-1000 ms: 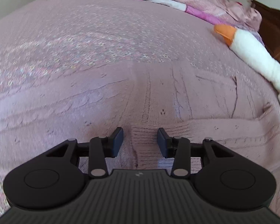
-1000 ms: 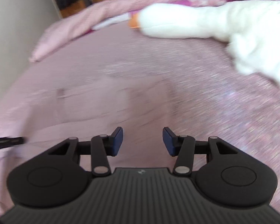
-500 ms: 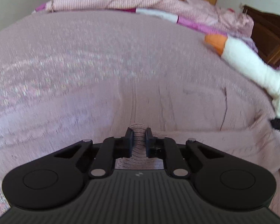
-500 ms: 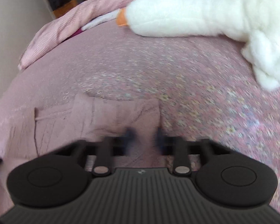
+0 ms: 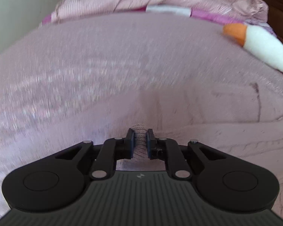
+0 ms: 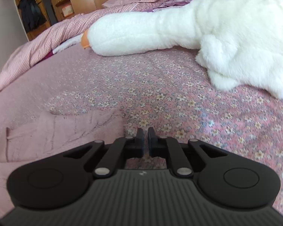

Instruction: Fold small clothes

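Your left claw (image 5: pixel 140 143) pinches the near ribbed hem of the pink knit sweater (image 5: pixel 207 113) lying flat on the bed (image 6: pixel 179 103). Your right claw (image 6: pixel 145 141) looks nearly closed; I cannot tell if it grips cloth. Next, lift the hem toward the far edge.

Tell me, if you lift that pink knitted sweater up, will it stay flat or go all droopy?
Probably droopy. The pink knitted sweater already bunches into a soft ridge where the left gripper pinches it, so it likely sags wherever nothing holds it. It looks light: it lies thin and flat on the flowery pink bedspread. The knit may stretch a little.
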Available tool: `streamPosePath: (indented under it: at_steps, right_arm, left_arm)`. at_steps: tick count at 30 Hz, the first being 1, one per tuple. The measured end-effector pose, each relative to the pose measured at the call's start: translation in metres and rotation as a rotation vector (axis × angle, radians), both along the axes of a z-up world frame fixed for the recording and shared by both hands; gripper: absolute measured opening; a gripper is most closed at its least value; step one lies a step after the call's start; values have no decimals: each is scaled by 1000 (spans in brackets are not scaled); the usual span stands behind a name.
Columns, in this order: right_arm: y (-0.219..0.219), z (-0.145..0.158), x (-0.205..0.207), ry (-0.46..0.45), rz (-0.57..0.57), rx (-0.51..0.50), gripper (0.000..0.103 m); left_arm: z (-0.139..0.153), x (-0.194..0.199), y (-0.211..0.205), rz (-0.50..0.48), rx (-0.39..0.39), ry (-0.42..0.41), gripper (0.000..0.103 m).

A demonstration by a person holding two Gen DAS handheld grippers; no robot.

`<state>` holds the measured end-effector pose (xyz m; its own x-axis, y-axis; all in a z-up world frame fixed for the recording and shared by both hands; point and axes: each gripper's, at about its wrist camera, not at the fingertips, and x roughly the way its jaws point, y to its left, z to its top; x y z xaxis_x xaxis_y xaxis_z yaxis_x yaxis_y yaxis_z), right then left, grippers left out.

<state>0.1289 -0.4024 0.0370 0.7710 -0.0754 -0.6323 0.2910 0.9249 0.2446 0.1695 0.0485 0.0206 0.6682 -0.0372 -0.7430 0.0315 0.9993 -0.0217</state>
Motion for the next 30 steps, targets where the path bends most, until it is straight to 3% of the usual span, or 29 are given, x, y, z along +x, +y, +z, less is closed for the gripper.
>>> streamPosePath:
  at_steps: [3, 10, 11, 13, 14, 20, 22, 26, 30]
  right_arm:
    - [5, 11, -11, 2, 13, -12, 9]
    - [47, 35, -49, -14, 210, -39, 11]
    - [53, 36, -55, -7, 228, -39, 15]
    - [63, 38, -66, -5, 255, -28, 55]
    - [68, 39, -72, -14, 264, -20, 60]
    - [89, 37, -98, -7, 333, -20, 58]
    - [91, 28, -100, 18, 343, -25, 56]
    - [90, 8, -100, 33, 325, -29, 56]
    - [99, 13, -100, 39, 300, -59, 56]
  left_arm:
    - [-1, -1, 7, 32, -21, 1, 31]
    - [19, -11, 29, 92, -84, 4, 42]
    - [23, -16, 28, 90, -88, -4, 43]
    - [27, -25, 28, 79, -89, -13, 46]
    - [28, -30, 26, 73, -84, -13, 47]
    - [20, -47, 23, 69, -75, 23, 48]
    - [9, -46, 21, 78, -24, 52, 48]
    - [-1, -48, 17, 67, 25, 55, 50]
    - [4, -52, 19, 78, 14, 67, 50]
